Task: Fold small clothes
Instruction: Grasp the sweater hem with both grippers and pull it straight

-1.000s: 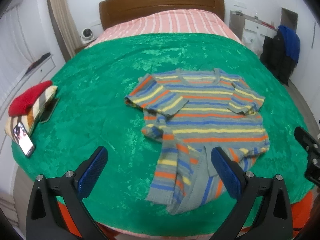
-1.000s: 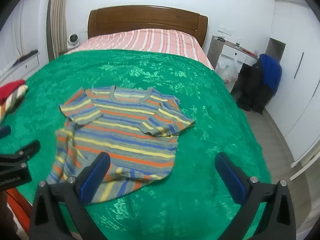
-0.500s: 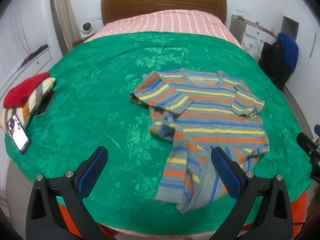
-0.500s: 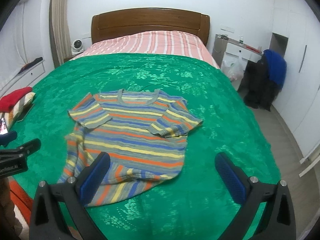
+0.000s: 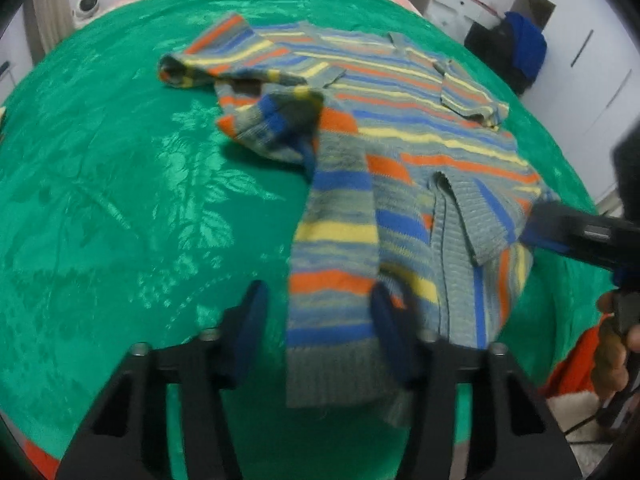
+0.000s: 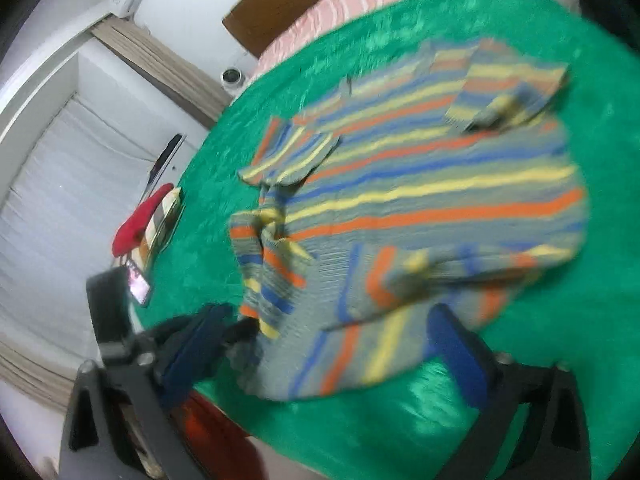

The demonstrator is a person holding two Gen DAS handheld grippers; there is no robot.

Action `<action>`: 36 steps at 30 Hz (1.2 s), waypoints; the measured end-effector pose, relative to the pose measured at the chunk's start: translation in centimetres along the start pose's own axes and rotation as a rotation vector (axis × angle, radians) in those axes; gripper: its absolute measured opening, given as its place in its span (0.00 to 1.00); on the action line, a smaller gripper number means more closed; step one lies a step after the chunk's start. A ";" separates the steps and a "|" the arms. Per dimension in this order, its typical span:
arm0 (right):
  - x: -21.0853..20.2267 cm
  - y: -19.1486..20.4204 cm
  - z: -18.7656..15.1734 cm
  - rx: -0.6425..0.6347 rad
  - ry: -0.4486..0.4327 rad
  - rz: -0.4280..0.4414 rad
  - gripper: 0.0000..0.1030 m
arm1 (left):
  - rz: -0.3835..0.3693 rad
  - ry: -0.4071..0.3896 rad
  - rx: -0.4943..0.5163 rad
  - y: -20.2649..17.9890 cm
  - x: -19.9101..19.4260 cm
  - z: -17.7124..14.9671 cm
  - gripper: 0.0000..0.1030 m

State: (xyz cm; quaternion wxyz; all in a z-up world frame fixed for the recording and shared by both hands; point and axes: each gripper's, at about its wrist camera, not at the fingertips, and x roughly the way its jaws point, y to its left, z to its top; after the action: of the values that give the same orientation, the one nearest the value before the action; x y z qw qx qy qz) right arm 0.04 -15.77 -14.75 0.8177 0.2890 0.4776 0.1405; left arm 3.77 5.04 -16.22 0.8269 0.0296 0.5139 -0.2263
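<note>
The striped sweater [image 5: 400, 128] is spread on the green blanket [image 5: 120, 200], a red hat [image 6: 138, 220] is seen beside it, and both wide-open, empty hand-held grippers [image 5: 316, 332] [image 6: 332, 344] are now brought closer to its hem.

Your left hand-held gripper [image 5: 316, 332] sits low at the bed's near edge, jaws spread wide. Your right hand-held gripper [image 6: 320, 348] is tilted, jaws likewise apart, reaching in from the right near the same edge.
</note>
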 end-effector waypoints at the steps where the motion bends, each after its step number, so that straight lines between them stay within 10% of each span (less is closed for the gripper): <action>1: 1.1 -0.6 0.1 0.036 0.012 -0.011 0.63 | -0.031 0.008 0.003 -0.1 0.0 0.1 0.07; 2: 1.6 -1.1 0.1 0.059 0.014 -0.007 0.54 | -0.051 0.019 0.000 -0.2 -0.2 0.1 0.08; 4: 1.3 -2.0 0.1 0.093 -0.002 -0.009 0.04 | -0.055 -0.003 0.008 -0.3 -1.9 -0.3 0.07; 10: -8.9 -2.2 -1.9 -0.010 0.038 0.094 0.04 | -0.113 -0.026 -0.024 2.0 -10.9 -3.0 0.05; 14: -13.5 -4.5 -4.5 -0.059 0.108 -0.049 0.04 | -0.067 0.051 -0.053 3.2 -9.9 -5.2 0.04; 21: -11.0 -10.7 -7.2 -0.049 0.207 -0.307 0.04 | 0.064 0.133 -0.040 2.5 -6.2 -6.7 0.04; 31: -7.7 -13.0 -8.5 -0.038 0.222 -0.410 0.03 | 0.249 0.170 -0.001 3.0 -1.8 -7.8 0.05; 36: -9.1 -13.2 -8.4 -0.026 0.226 -0.364 0.06 | 0.216 0.165 -0.048 4.1 -4.1 -7.9 0.36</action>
State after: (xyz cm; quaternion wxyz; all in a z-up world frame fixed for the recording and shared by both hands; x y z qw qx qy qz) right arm -12.39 -28.02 -19.53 0.7744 0.1697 0.6088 0.0282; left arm -2.70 12.29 -17.19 0.8017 0.0832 0.5795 -0.1204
